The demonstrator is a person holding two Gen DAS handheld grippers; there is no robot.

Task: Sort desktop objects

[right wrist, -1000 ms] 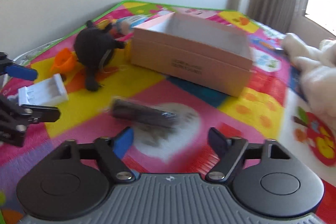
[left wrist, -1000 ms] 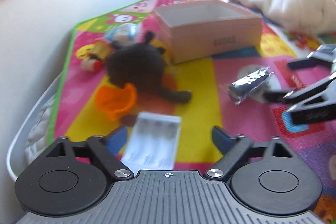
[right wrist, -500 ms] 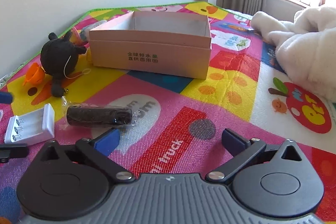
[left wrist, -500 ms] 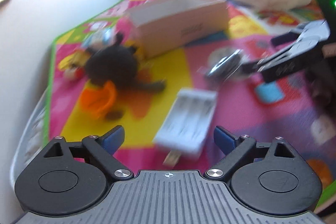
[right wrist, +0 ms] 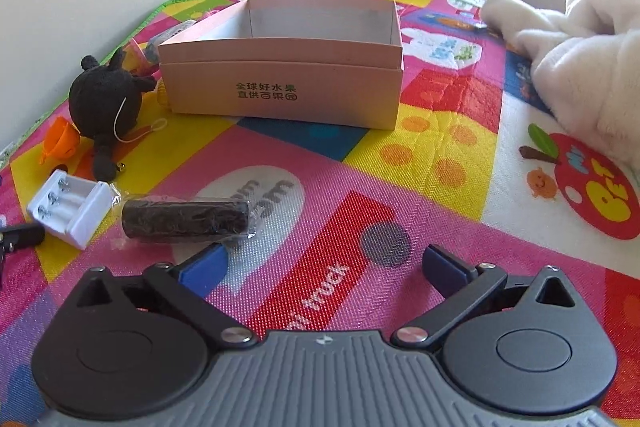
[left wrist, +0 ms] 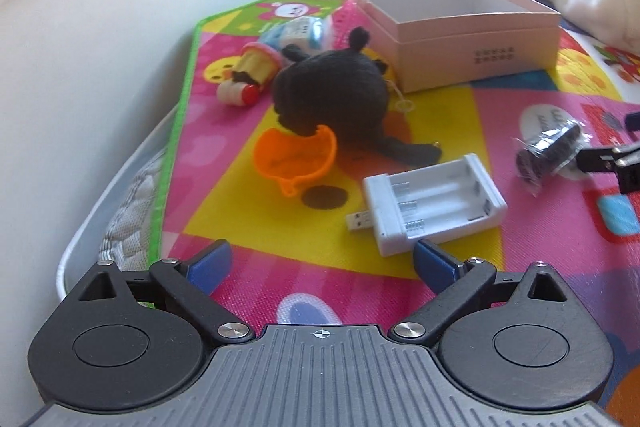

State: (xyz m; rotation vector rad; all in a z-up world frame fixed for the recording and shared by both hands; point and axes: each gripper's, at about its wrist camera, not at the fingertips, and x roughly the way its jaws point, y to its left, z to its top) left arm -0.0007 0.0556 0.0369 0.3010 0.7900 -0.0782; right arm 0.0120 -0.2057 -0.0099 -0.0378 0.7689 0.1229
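An open pink cardboard box (left wrist: 472, 39) (right wrist: 280, 87) stands on a colourful play mat. In front of it lie a black plush toy (left wrist: 332, 95) (right wrist: 106, 103), an orange cup (left wrist: 294, 157) (right wrist: 60, 139), a white battery charger (left wrist: 432, 203) (right wrist: 70, 209) and a black roll in clear wrap (left wrist: 548, 155) (right wrist: 184, 221). My left gripper (left wrist: 322, 265) is open and empty, just short of the charger. My right gripper (right wrist: 324, 267) is open and empty, its left finger close to the roll.
A small doll and a blue-white toy (left wrist: 280, 43) lie behind the plush by the mat's green edge. A white fluffy blanket (right wrist: 580, 39) lies at the right. A wall runs along the left. The mat's left edge drops to a mattress (left wrist: 132, 211).
My left gripper has swung and pulled back, so the charger now lies ahead to its right. My right gripper has moved right and back from the roll.
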